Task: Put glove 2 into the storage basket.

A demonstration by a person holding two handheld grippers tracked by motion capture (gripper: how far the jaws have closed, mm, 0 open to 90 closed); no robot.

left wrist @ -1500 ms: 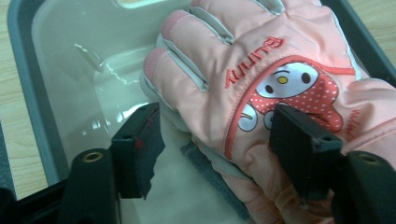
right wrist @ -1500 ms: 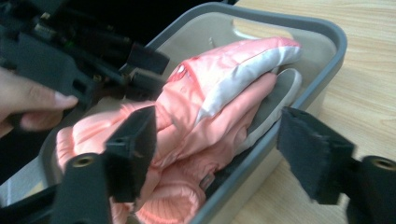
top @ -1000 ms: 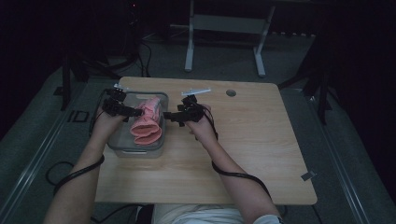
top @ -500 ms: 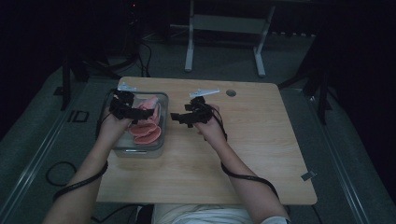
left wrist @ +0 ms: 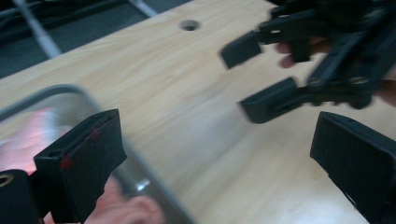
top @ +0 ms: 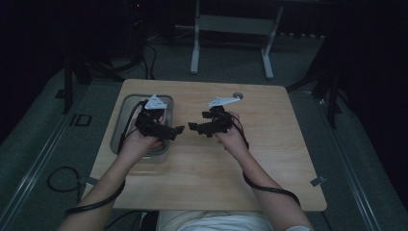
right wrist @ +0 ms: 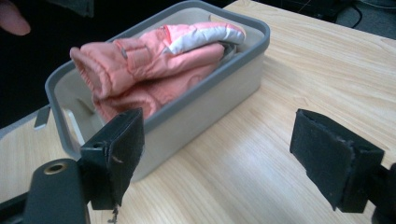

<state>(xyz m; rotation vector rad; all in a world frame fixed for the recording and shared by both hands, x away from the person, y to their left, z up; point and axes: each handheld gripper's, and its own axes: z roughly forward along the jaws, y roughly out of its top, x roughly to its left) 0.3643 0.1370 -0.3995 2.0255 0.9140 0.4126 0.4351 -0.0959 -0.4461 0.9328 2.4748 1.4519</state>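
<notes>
Hand-held gripper [top: 179, 130] on my left and its twin [top: 192, 126] both gape empty above the counter [top: 269, 144]; the pink jacket [right wrist: 154, 65], loosely heaped in the bin [right wrist: 205, 100], could spring over the rim.

A light wooden table [top: 269, 159] stands on a grey-green floor [top: 48, 144] in a dim room, with a metal frame [top: 231, 29] behind it.

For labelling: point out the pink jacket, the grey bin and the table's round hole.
pink jacket [right wrist: 154, 65]: right gripper view, folded body.
grey bin [right wrist: 219, 77]: right gripper view, near wall.
round hole [left wrist: 189, 24]: left gripper view, centre.
</notes>
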